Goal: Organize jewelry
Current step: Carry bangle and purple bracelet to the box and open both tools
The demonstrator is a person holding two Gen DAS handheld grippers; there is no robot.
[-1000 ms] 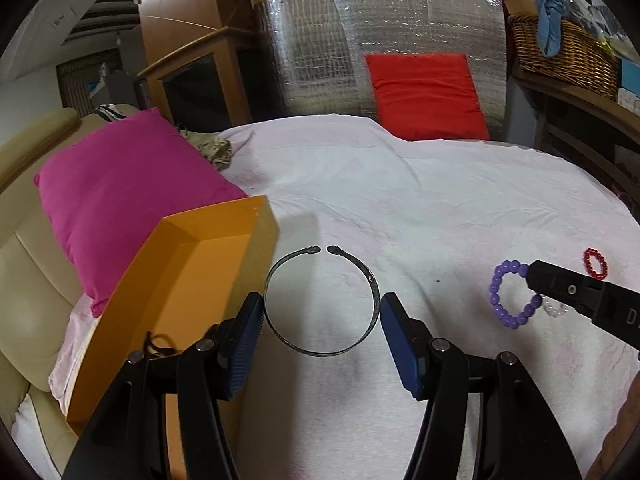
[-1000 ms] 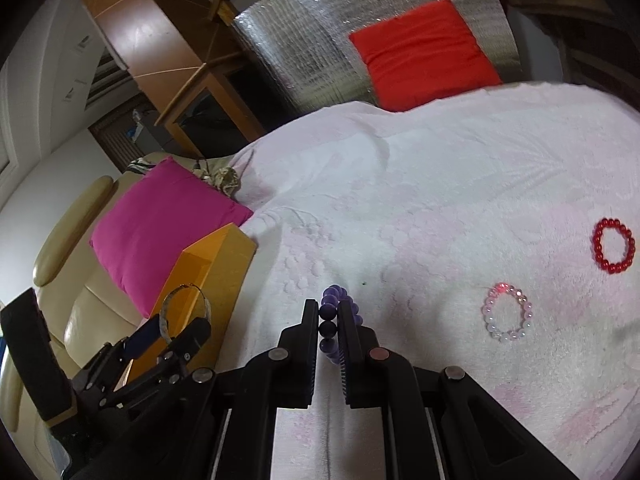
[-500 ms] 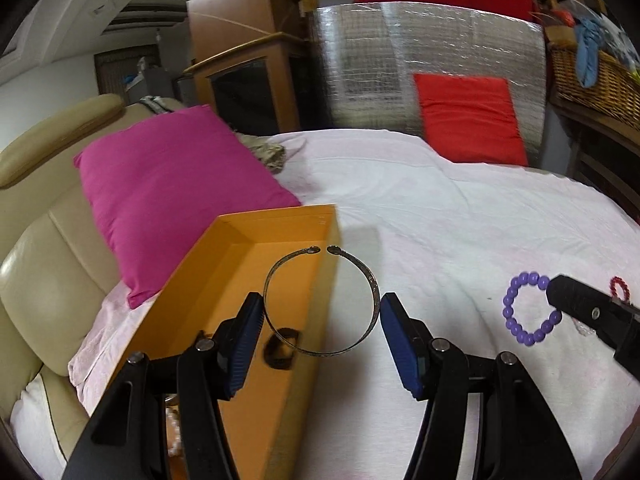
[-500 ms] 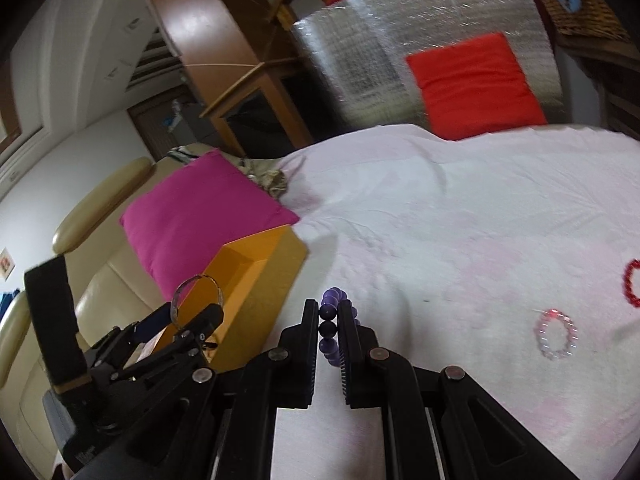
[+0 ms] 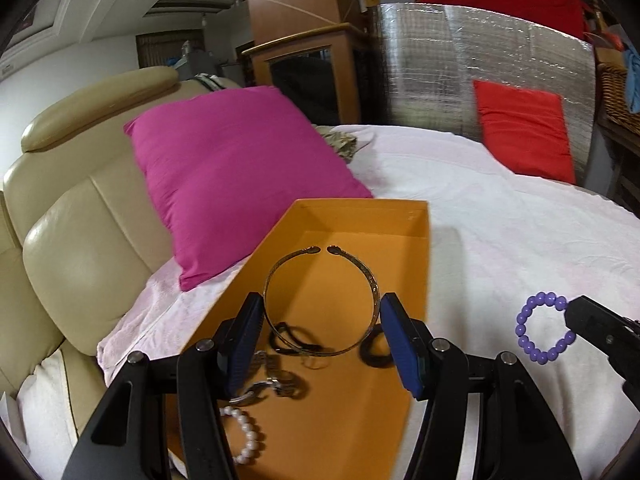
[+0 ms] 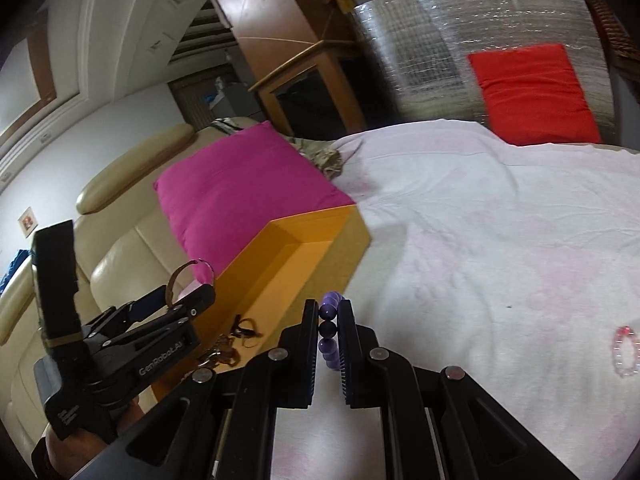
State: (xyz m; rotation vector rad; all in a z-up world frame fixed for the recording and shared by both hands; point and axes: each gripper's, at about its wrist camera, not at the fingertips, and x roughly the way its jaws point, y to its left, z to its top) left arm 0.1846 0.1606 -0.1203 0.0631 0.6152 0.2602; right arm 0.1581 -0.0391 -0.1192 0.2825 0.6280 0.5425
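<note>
My left gripper is shut on a thin metal bangle, its blue pads pressing the ring's two sides, and it hangs over the open orange box. Inside the box lie dark rings, a metal watch band and a white pearl bracelet. My right gripper is shut on a purple bead bracelet, held above the white cloth just right of the box. In the left wrist view that purple bracelet dangles from the right gripper's tip at the right edge. The left gripper shows in the right wrist view too.
A magenta pillow leans on the beige sofa behind the box. A pink-and-clear bead bracelet lies on the white cloth at right. A silver foil panel with a red cushion stands at the back.
Both grippers have swung left together, each keeping its bracelet. The bangle, earlier over the white cloth, now hangs over the orange box. The red bracelet has left the right view.
</note>
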